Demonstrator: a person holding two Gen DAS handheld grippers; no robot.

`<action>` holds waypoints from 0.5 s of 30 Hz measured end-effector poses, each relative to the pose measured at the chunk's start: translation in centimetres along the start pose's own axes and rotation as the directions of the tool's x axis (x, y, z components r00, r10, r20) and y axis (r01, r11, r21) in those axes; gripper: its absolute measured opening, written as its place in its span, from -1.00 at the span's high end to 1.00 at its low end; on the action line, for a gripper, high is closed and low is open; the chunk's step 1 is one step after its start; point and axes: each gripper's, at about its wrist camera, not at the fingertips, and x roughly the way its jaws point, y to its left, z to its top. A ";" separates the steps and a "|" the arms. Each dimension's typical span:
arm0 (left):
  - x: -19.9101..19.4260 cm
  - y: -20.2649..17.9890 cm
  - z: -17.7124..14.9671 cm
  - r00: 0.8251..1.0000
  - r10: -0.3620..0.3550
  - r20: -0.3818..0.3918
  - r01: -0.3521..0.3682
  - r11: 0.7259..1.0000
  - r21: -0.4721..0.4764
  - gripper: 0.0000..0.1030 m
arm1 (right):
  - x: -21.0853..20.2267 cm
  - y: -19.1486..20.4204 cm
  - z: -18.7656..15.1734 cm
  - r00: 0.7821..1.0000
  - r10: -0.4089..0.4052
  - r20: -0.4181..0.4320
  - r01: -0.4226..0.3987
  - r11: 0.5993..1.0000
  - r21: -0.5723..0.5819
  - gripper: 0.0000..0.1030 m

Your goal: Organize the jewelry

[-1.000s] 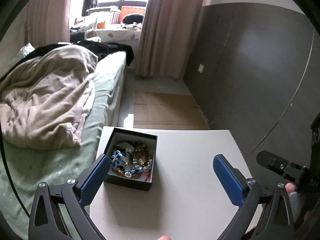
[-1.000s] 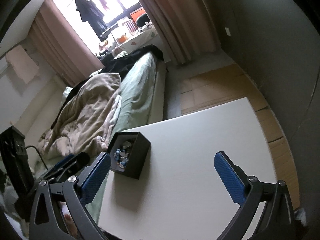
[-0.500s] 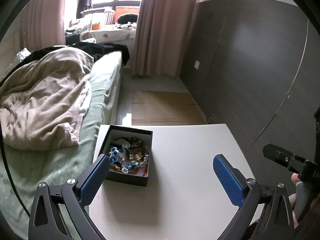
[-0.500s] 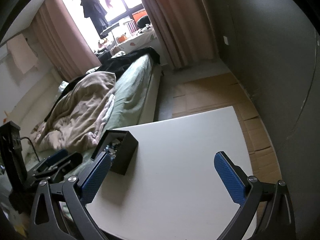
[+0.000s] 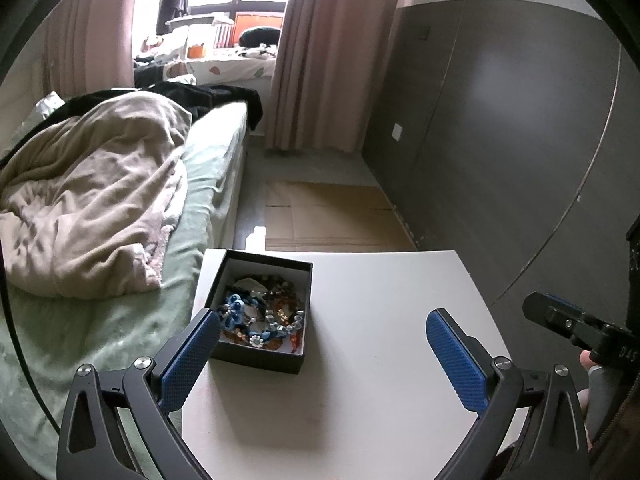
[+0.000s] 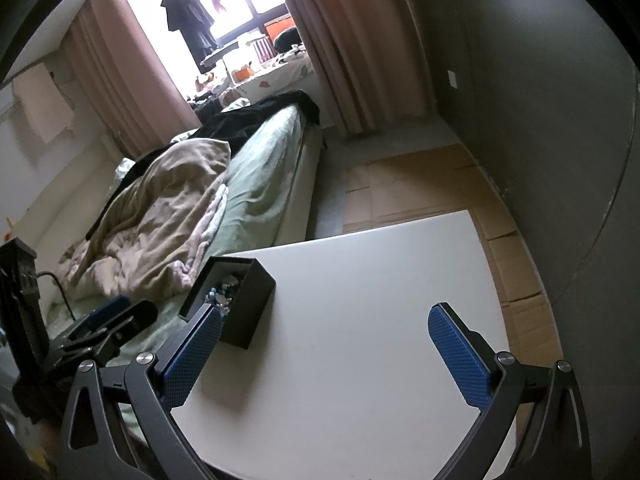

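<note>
Black box (image 5: 260, 312) of tangled beads (image 5: 262, 316) sits at the white table's (image 5: 380, 380) left edge; both grippers, left (image 5: 322, 354) and right (image 6: 324, 354), hover wide and empty. Lifting one strand slowly should avoid dragging others.

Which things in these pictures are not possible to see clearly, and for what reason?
- Jewelry: left wrist view, tangled and small; single pieces and their number cannot be told.
- Black box inside: right wrist view, mostly hidden by its near wall and the right gripper's finger.
- Table near edge: both views, cut off by the picture's bottom edge and the open left gripper.
</note>
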 end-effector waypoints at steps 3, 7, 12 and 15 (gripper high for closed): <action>0.0 0.0 0.0 1.000 -0.002 0.000 0.002 1.000 -0.003 -0.99 | 0.0 0.0 0.0 1.000 0.001 0.003 -0.001 1.000 0.000 -1.00; 0.0 0.0 0.0 1.000 -0.001 0.001 0.001 1.000 0.003 -0.99 | 0.0 0.0 0.0 1.000 0.000 0.004 0.000 1.000 0.005 -1.00; 0.0 0.0 -0.1 1.000 -0.005 -0.004 0.005 1.000 -0.004 -0.99 | 0.1 0.0 -0.1 1.000 -0.005 -0.003 0.005 1.000 0.005 -1.00; 0.1 0.0 -0.1 1.000 -0.007 -0.004 0.007 1.000 -0.005 -0.99 | 0.1 0.0 0.0 1.000 -0.008 -0.003 0.008 1.000 0.006 -1.00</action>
